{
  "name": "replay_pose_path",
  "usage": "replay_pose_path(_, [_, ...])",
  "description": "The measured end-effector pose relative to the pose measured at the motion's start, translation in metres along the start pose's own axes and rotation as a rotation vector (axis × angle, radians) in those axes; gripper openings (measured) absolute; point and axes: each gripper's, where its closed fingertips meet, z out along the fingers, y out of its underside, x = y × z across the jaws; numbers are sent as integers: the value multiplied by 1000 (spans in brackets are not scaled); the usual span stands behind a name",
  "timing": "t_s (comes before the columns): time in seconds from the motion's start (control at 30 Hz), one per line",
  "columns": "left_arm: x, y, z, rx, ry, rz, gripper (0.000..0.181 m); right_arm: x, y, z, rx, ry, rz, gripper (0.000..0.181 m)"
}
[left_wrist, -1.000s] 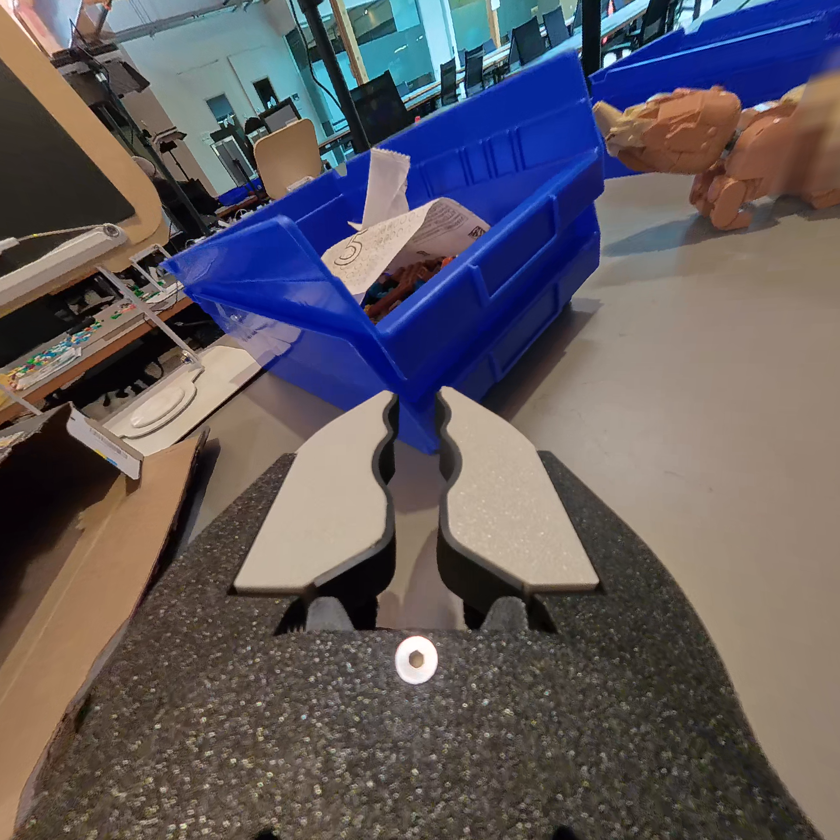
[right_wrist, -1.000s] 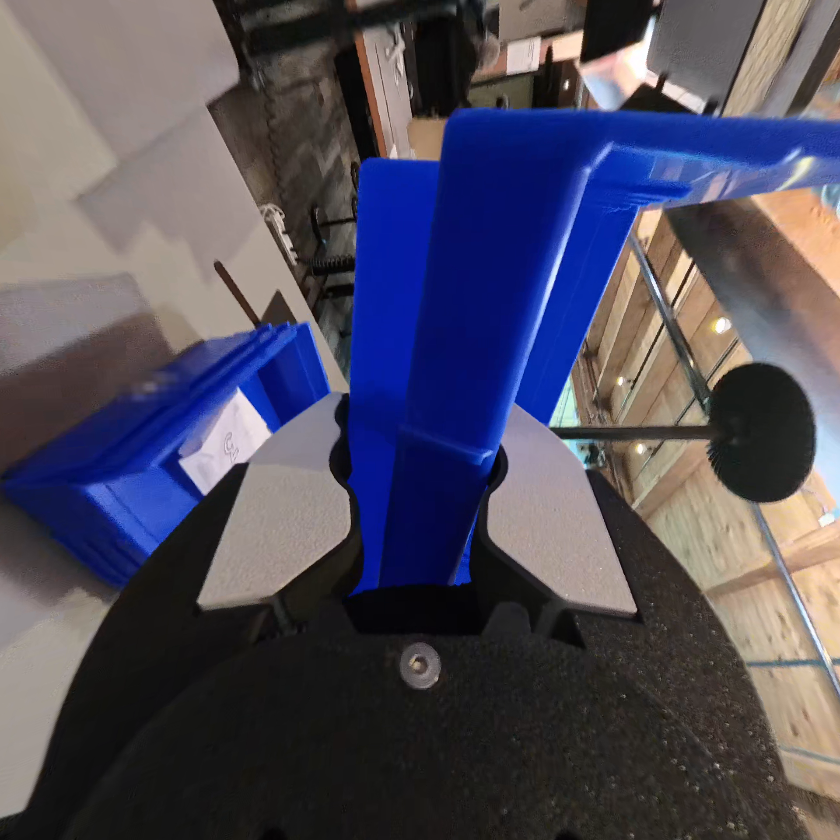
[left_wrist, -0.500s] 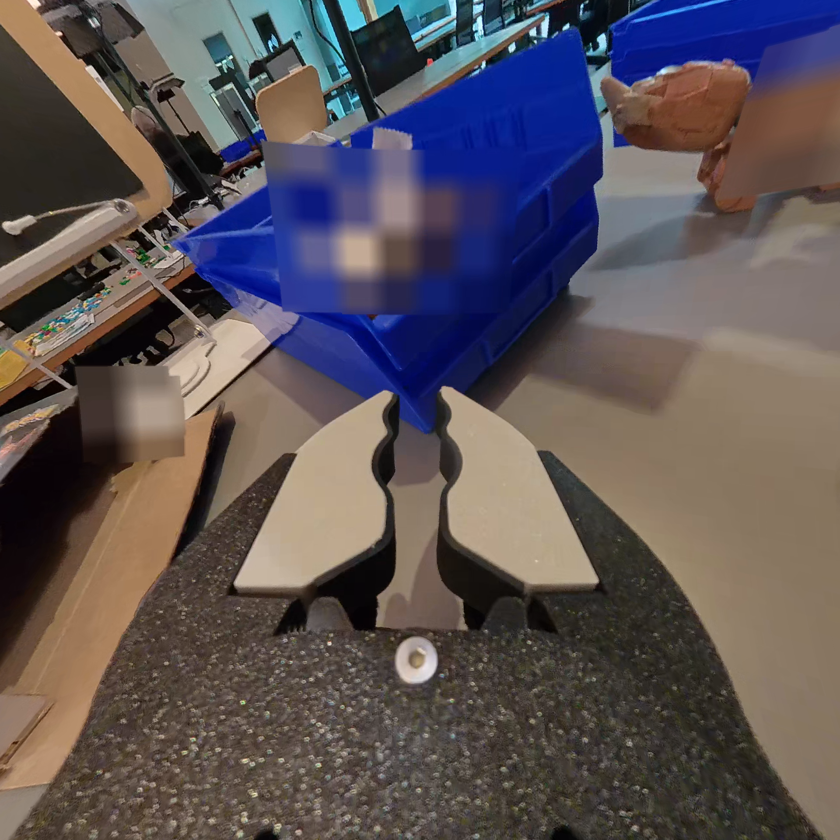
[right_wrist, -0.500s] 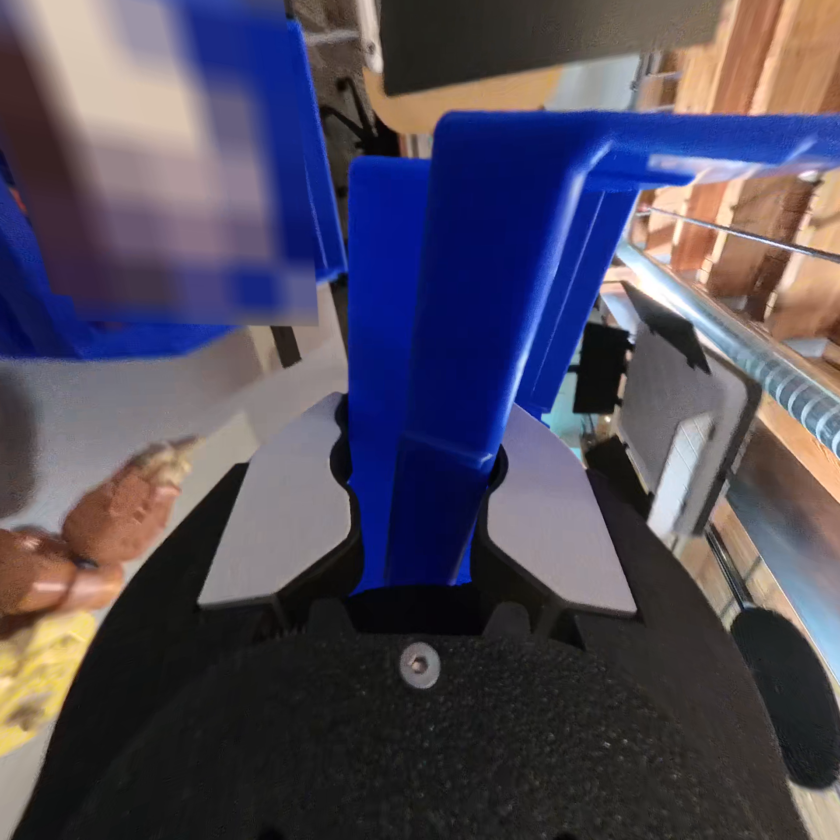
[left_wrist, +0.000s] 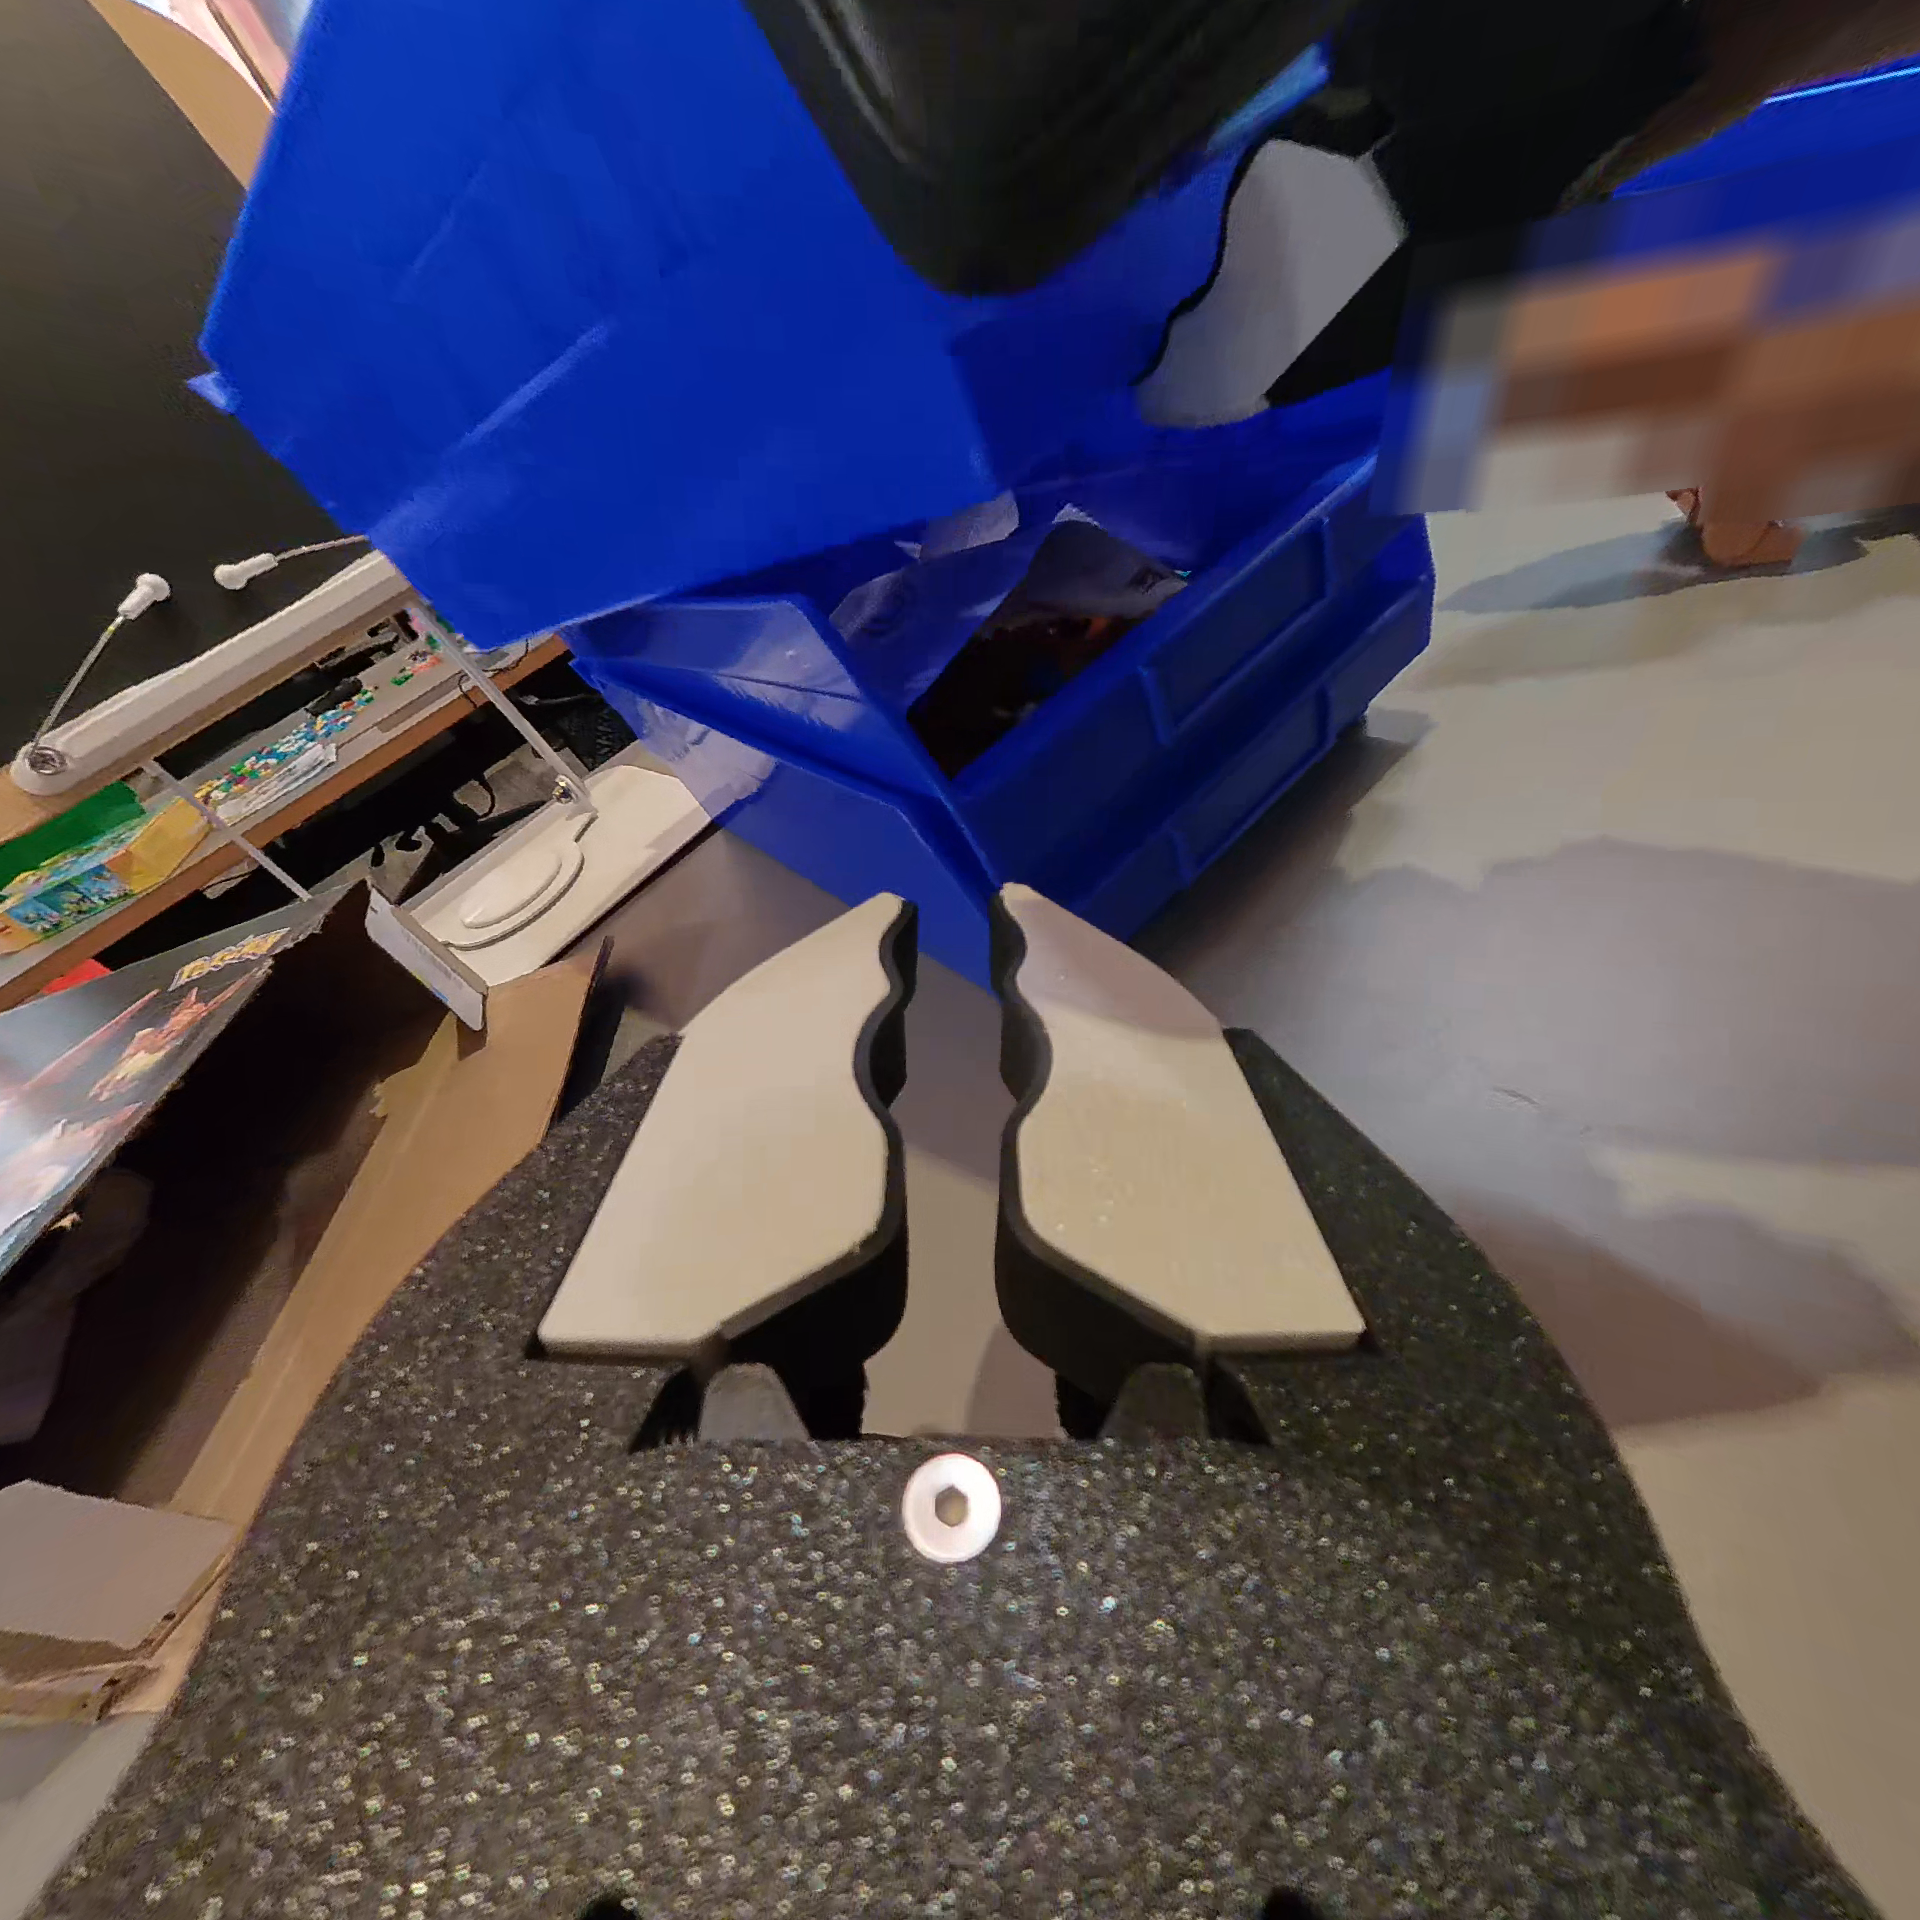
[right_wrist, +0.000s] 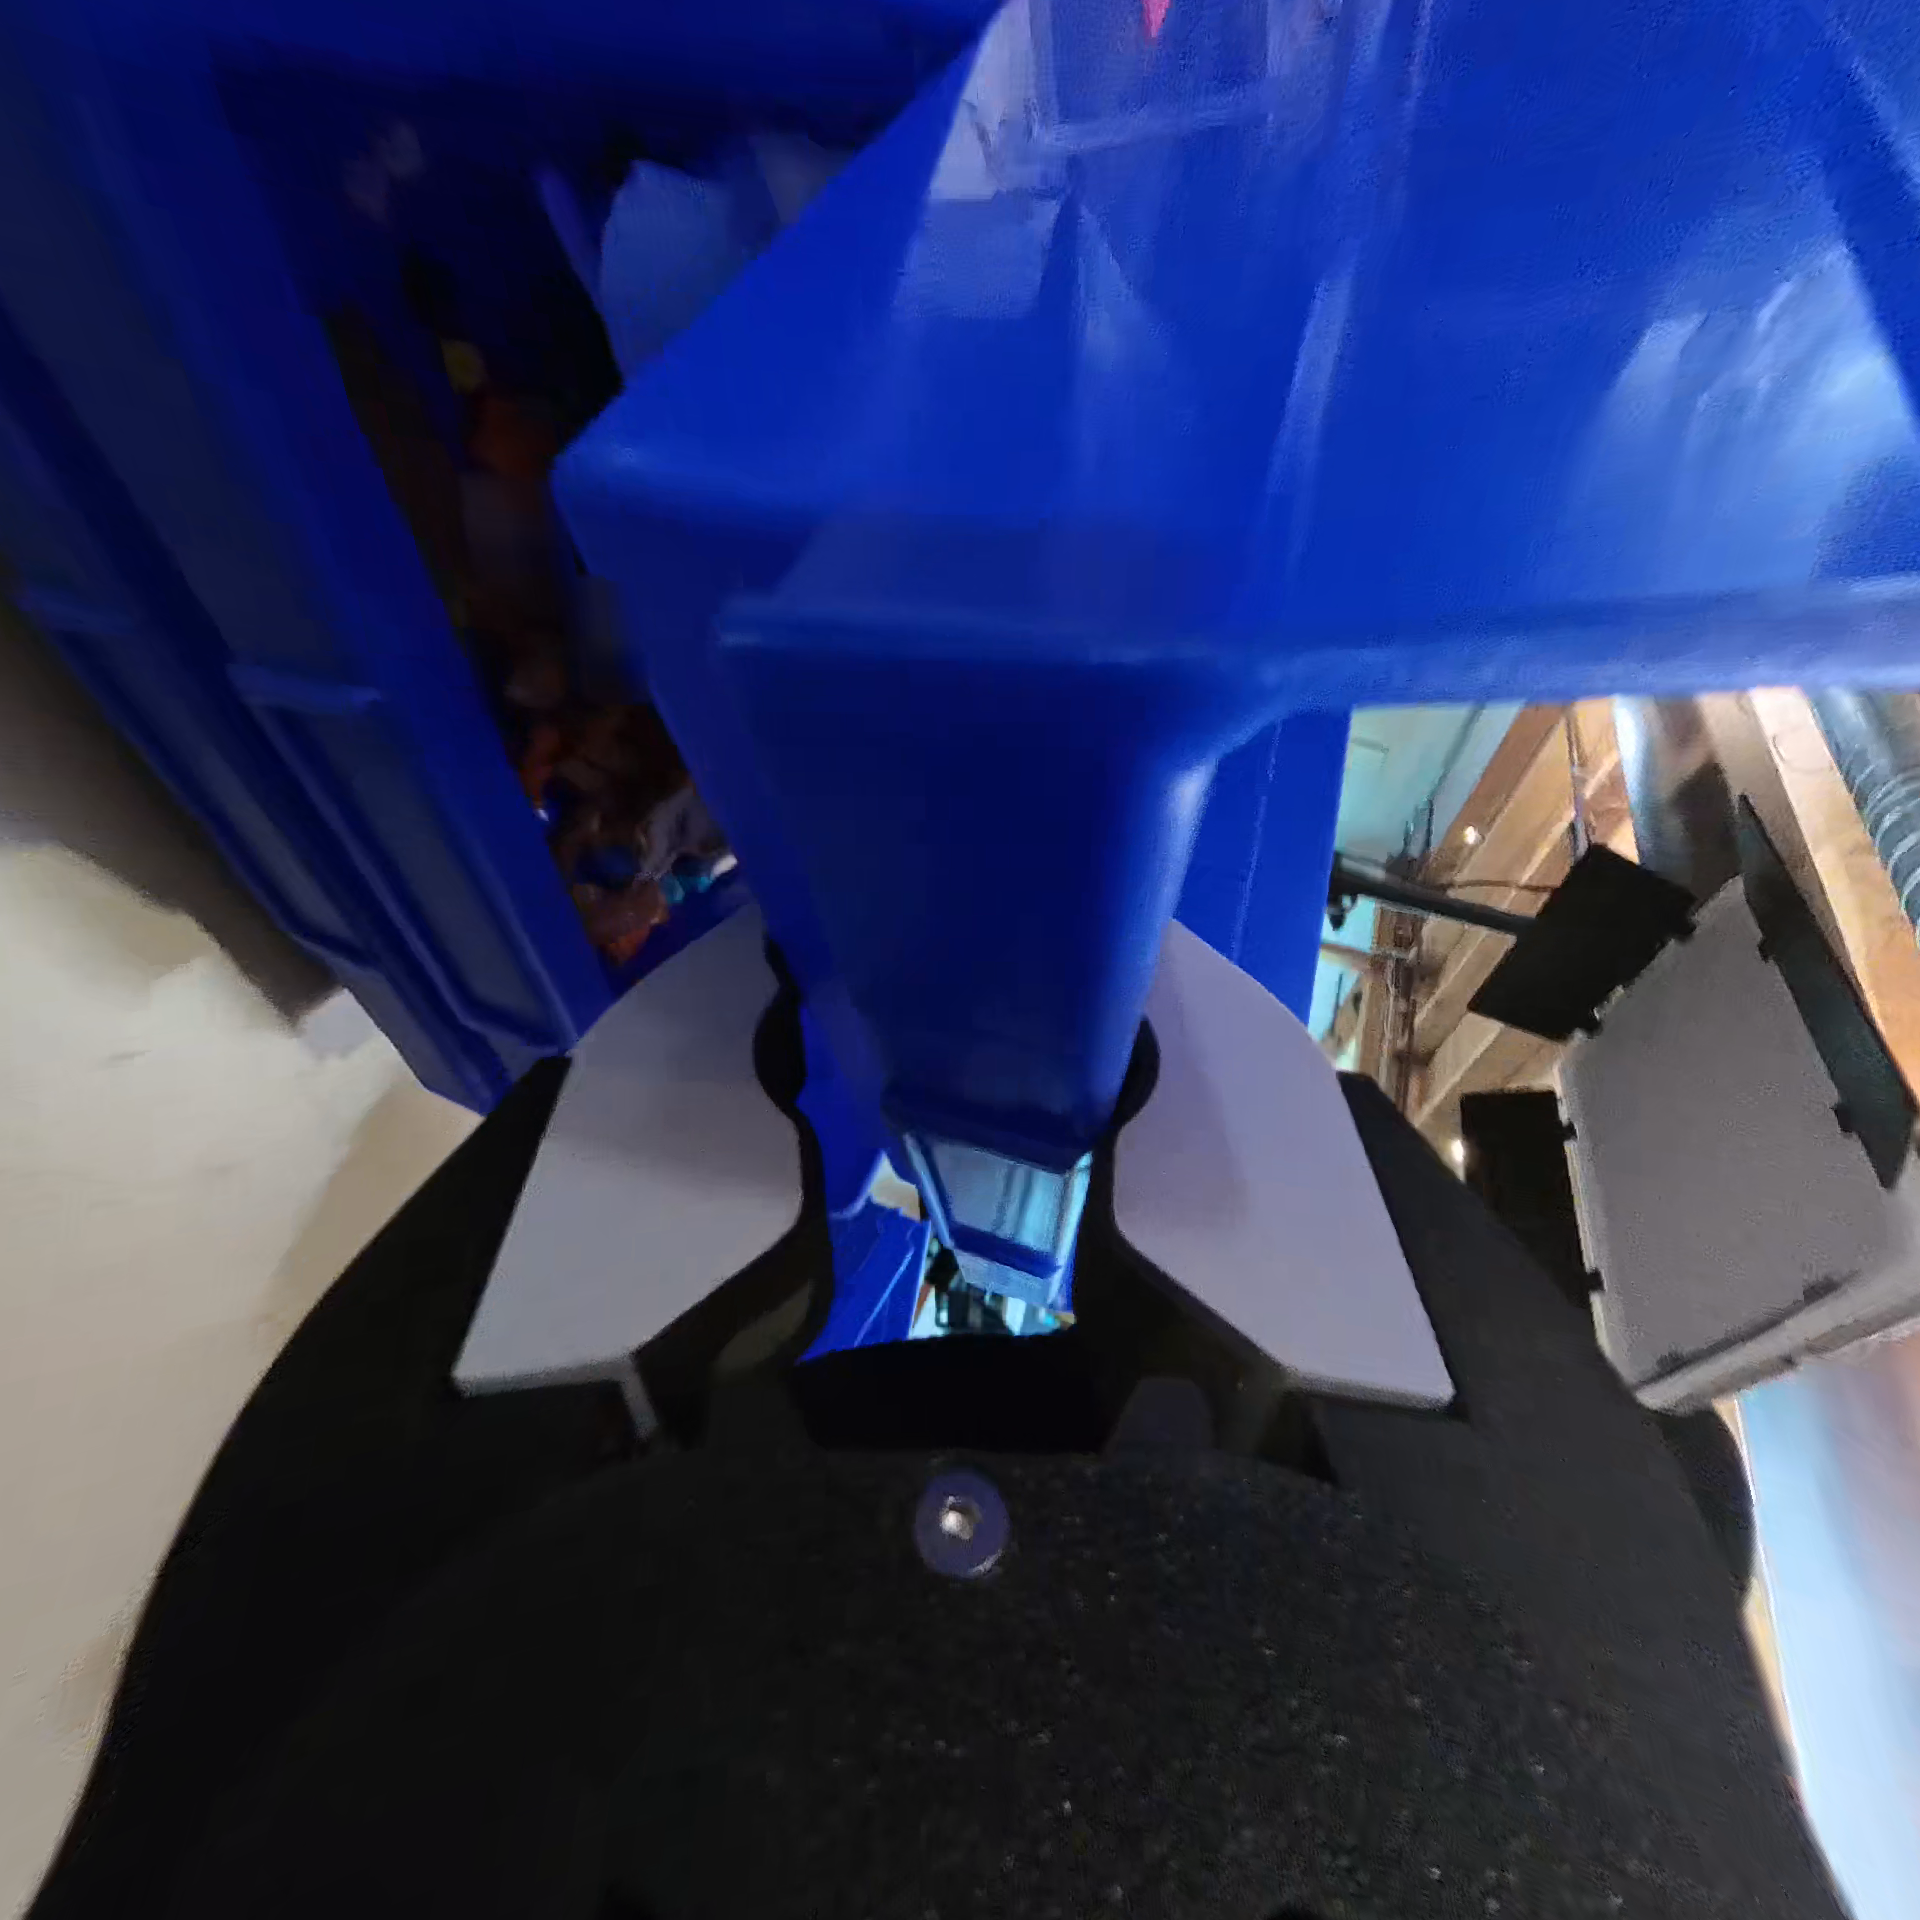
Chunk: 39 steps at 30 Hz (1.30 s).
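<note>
My right gripper (right_wrist: 966, 956) is shut on the wall of a blue plastic bin (right_wrist: 1247, 416) and holds it tilted in the air. Just beyond it, blue stacked bins (right_wrist: 260, 520) stand on the grey table, holding small coloured pieces (right_wrist: 613, 769) and paper. In the left wrist view the held bin (left_wrist: 582, 312) hangs over the stacked bins (left_wrist: 1195, 748), with the right gripper's black body (left_wrist: 1018, 125) above it. My left gripper (left_wrist: 951, 914) is shut and empty, low over the table, its tips close to the stacked bins' near corner.
An open cardboard box (left_wrist: 416, 1122) lies at the left by the table edge. A desk with colourful items (left_wrist: 260, 748) stands beyond it. A brown figure (left_wrist: 1745, 530) shows partly at the far right. The grey table (left_wrist: 1558, 1039) stretches to the right. The left gripper's tips are roughly 15 cm from the right gripper's.
My right gripper has swung the held bin over the stacked bins and tilted it; it now fills the top of the left wrist view. My left gripper has hardly moved.
</note>
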Motion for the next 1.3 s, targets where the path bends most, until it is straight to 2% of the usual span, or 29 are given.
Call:
replay_pose_path(0.17, [0,2,1,-8,-7,14,13,-4,28,13,-131,-28,44,55])
replay_pose_path(0.23, [0,2,1,-10,-12,24,13,-4,29,17,-142,-35,50,55])
replay_pose_path(0.57, [-12,11,2,-27,-51,21,12,-7,-45,-5,53,-63,60,54])
replay_pose_path(0.67, [-17,12,1,-26,-63,9,12,-15,-55,-9,141,-137,127,55])
replay_pose_path(0.8, [-18,14,1,-28,-60,0,12,-17,-31,2,99,-105,101,55])
replay_pose_path(0.93, [-11,15,4,-36,-39,17,12,-25,-7,21,60,-84,-42,54])
replay_pose_path(1.03, [-6,16,6,-43,-24,35,12,-33,-9,30,71,-69,-71,54])
replay_pose_path(1.3, [-3,16,6,-46,-14,40,12,-36,-13,27,185,-135,17,55])
